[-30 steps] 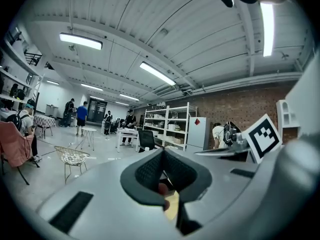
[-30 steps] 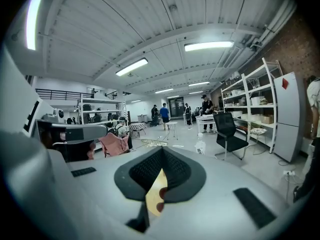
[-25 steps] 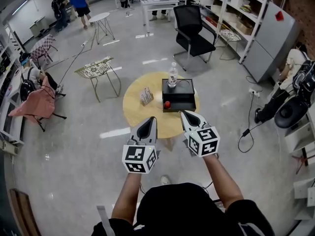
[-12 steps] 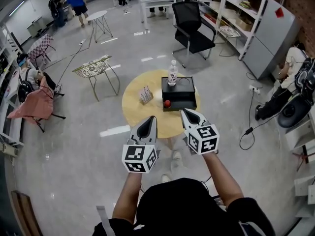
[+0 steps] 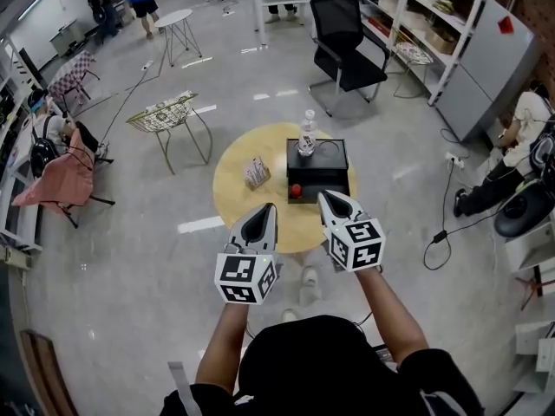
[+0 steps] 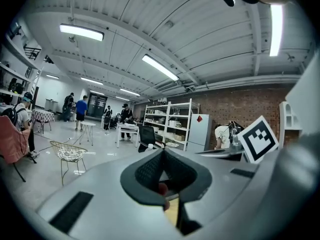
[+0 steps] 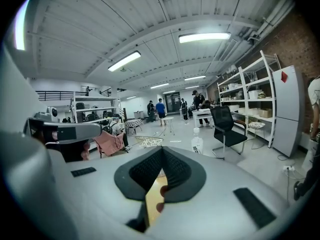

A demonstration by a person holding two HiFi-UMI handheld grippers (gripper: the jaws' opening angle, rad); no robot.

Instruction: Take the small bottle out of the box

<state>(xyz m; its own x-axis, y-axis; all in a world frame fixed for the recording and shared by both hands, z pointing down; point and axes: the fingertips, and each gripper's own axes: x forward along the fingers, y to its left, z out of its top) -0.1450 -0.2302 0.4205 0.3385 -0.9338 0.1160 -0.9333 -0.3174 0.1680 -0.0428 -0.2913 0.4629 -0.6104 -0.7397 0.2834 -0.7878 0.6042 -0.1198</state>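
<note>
Nearest, side by side by the round table's [image 5: 236,189] near edge: left gripper [image 5: 266,209] and right gripper [image 5: 326,198], jaws pressed together, gripping nothing. Beyond, toward the table's right edge: a black box [image 5: 317,178], red ball [image 5: 296,191] at its near left corner. Farthest, upright at the box's far edge: the small bottle [image 5: 306,135].

L claw [image 5: 263,219] & R claw [image 5: 332,203] both closed; arms out fwd, side-by-side.

Table [image 5: 232,189] and box [image 5: 317,183] slightly nearer left claw [image 5: 267,208], right claw [image 5: 326,197].
</note>
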